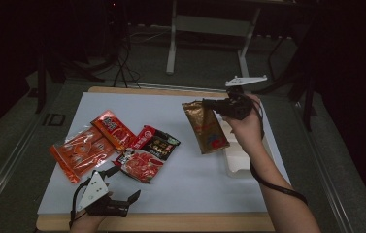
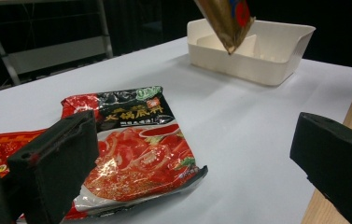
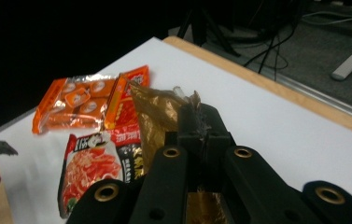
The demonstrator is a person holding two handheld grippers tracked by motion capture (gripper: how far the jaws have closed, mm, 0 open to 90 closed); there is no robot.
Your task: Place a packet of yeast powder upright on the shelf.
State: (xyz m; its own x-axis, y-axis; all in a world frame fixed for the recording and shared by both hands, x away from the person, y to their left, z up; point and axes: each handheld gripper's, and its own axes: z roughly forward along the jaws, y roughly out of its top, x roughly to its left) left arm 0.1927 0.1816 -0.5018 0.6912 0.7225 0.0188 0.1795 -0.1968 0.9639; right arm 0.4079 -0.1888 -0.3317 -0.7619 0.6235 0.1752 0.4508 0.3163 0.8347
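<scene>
A gold-brown packet point(image 1: 207, 129) hangs above the white mat, and my right gripper point(image 1: 204, 104) is shut on its top edge. In the right gripper view the jaws point(image 3: 196, 122) pinch the crinkled top of the gold packet point(image 3: 157, 116). The packet's lower corner point(image 2: 228, 22) dangles over a white tray point(image 2: 276, 56). My left gripper point(image 1: 121, 184) rests at the mat's near left edge, open, with nothing between its jaws. Just ahead of the left gripper point(image 2: 192, 140) lies a red noodle packet point(image 2: 136, 158).
An orange multi-pack point(image 1: 80, 153), a red-orange packet point(image 1: 113, 128), a dark packet point(image 1: 159, 143) and the red noodle packet point(image 1: 140, 165) lie together at the left of the mat. The white tray point(image 1: 236, 165) sits beneath my right hand. Table legs and cables stand beyond the far edge.
</scene>
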